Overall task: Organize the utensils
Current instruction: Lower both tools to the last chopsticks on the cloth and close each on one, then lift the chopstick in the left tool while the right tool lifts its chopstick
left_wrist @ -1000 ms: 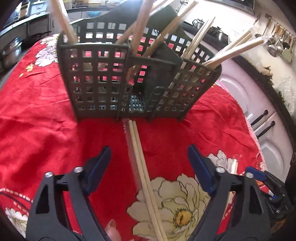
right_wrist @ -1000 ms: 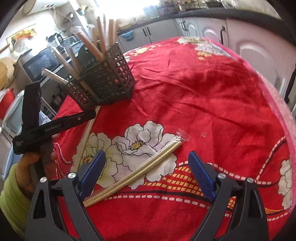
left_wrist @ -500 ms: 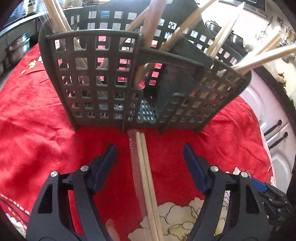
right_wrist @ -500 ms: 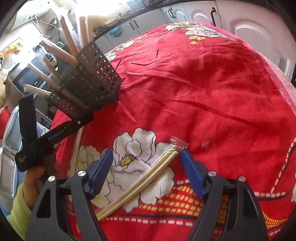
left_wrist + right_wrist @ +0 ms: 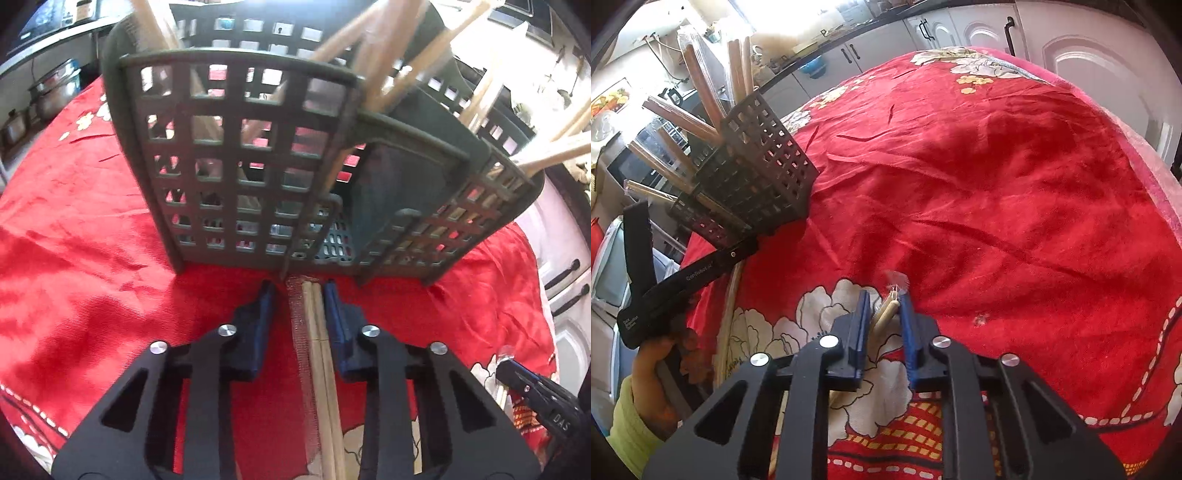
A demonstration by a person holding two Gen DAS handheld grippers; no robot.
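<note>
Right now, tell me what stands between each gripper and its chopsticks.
Nothing visible. The left gripper has just closed around the wrapped chopsticks beside the utensil basket; the right gripper around its own wrapped pair.

A home kitchen, this one: white cabinet doors (image 5: 1082,74) with arched panels and dark handles run round the far side, a dark worktop (image 5: 871,26) above them crowded with bits and pieces. Steel pots (image 5: 51,96) stack on a shelf to the left, a microwave (image 5: 631,166) sits at the left edge, ladles (image 5: 561,92) hang on the wall, and a red flowered tablecloth (image 5: 997,177) covers the table in front
</note>
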